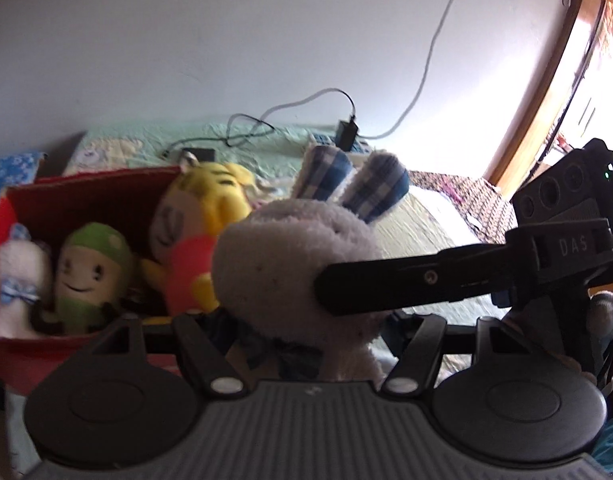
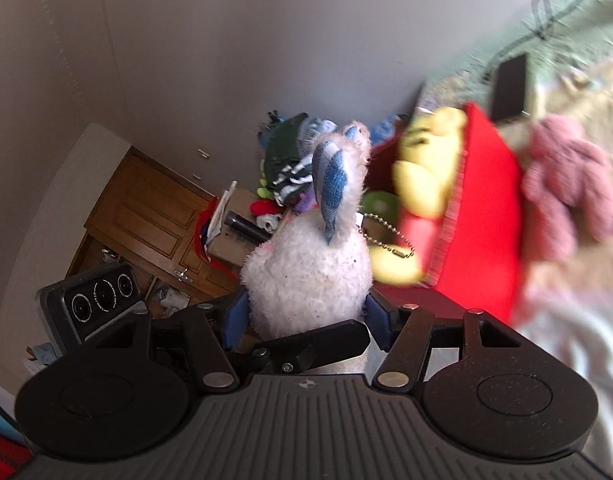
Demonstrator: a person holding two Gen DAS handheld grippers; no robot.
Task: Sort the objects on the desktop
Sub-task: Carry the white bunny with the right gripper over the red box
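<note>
The white bunny toy point(image 2: 306, 276) is sitting squeezed in the right gripper point(image 2: 306, 320); the left gripper point(image 1: 306, 344) is pinching it too, beside the red box point(image 1: 86, 188).

Each handheld gripper has a grey ribbed plate along the bottom of its own camera view, flanked by two round black discs, with black linkage arms fastened by silver rivets. A small compass-like mark sits at the plate's top centre. The right gripper point(image 2: 306, 316) carries blue pads on its fingers point(image 2: 236, 320). Seen from the left wrist, its black finger point(image 1: 386, 288) shows a small screw, and its body bears the raised letters "DAS", three round recesses and a green light.
</note>
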